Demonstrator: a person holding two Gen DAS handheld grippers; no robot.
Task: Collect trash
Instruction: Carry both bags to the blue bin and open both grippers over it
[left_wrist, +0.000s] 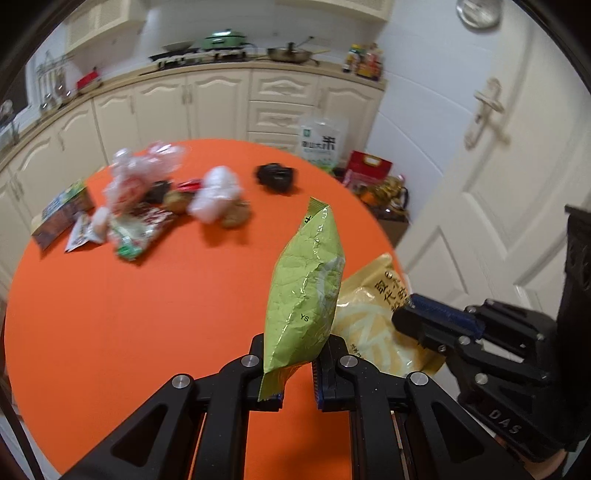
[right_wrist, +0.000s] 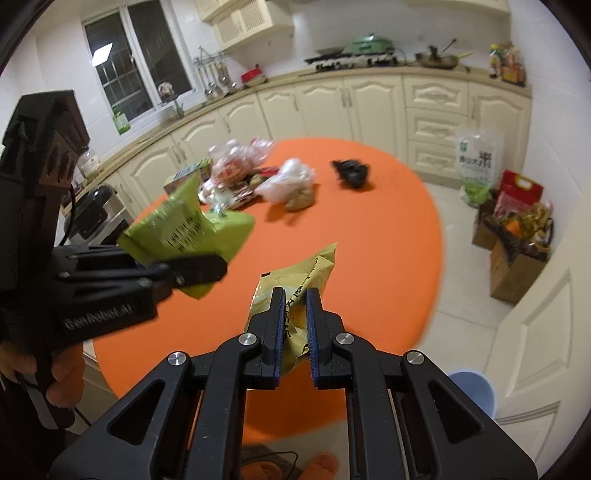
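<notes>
1. The room is a kitchen: cream cabinets (right_wrist: 373, 107) run behind the orange tabletop (left_wrist: 129, 314), and a white door (left_wrist: 509, 192) stands to the right of the tabletop.
2. The orange tabletop is round and mostly bare on its near half.
3. On the floor right of the tabletop stand a rice bag (right_wrist: 478, 158), a red box (right_wrist: 521, 192) and a brown carton (right_wrist: 517, 266); a blue bin (right_wrist: 472, 391) sits by the tabletop's near right edge.
4. A pile of trash (left_wrist: 147, 206), wrappers and clear bags, lies on the tabletop's far left part; a white bag (left_wrist: 218, 194) and a crumpled black bag (left_wrist: 276, 176) lie just right of it.
5. The left gripper (left_wrist: 295, 369) has its fingers pinching a green packet (left_wrist: 306, 288), held upright above the tabletop's near right side.
6. The right gripper (right_wrist: 295, 325) has its fingers clamped on a yellow packet (right_wrist: 295, 273), lifted above the tabletop, just right of the green packet.
</notes>
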